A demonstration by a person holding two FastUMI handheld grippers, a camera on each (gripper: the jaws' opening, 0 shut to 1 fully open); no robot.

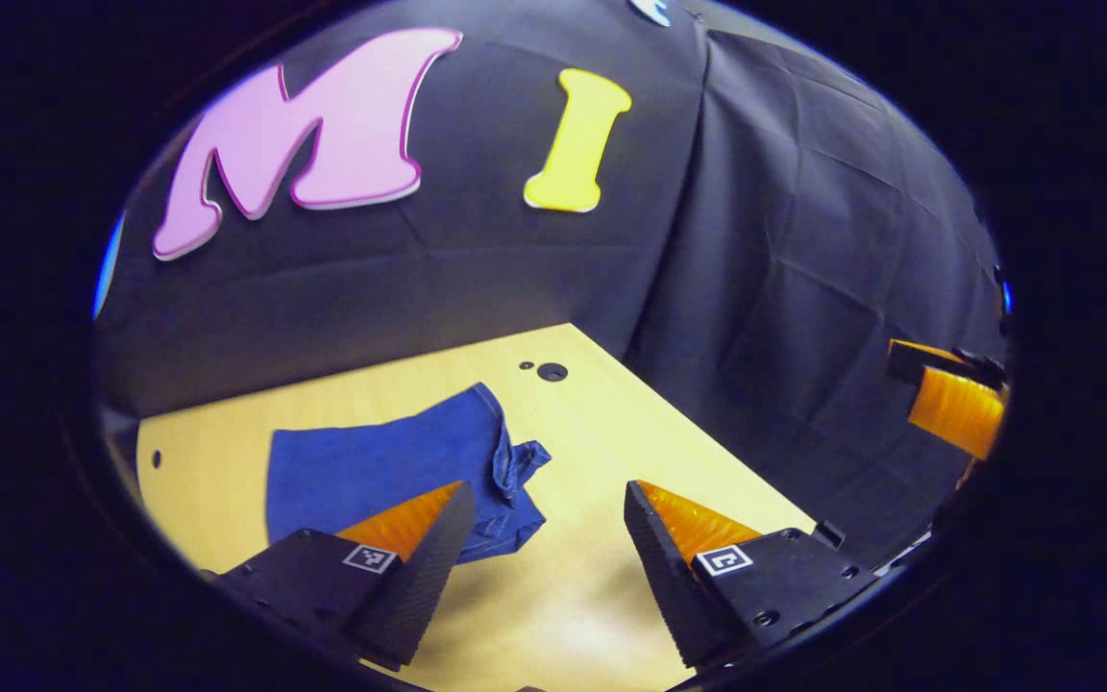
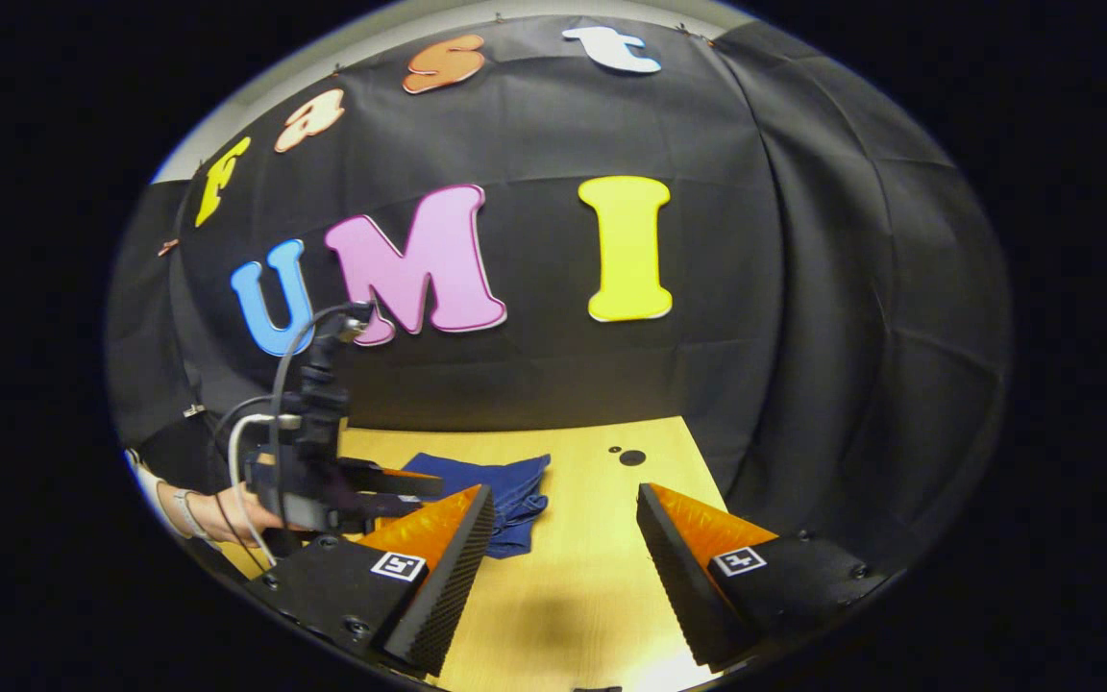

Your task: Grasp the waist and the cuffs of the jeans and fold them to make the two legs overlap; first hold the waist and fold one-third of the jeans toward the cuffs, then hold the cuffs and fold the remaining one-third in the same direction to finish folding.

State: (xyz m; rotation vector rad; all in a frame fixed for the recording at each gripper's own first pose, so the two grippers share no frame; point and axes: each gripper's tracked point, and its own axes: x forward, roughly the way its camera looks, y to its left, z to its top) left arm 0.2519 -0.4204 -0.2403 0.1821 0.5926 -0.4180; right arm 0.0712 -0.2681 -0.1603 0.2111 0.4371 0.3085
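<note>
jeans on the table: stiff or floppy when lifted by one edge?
Probably floppy: the jeans lie flat on the table, with a crumpled, bunched end. Denim looks thick, so likely heavyish and sagging between grasp points. Pushed, they would probably wrinkle rather than slide whole.

I see bare table (image 1: 602,432) on the right of the jeans (image 1: 390,471), room to pass; the black wall (image 1: 803,317) blocks the far edge

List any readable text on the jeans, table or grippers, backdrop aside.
Jeans: no text visible.
Table: none.
Left gripper and right gripper: each carries square black-and-white marker tags, coded patterns rather than words or numbers.
</note>
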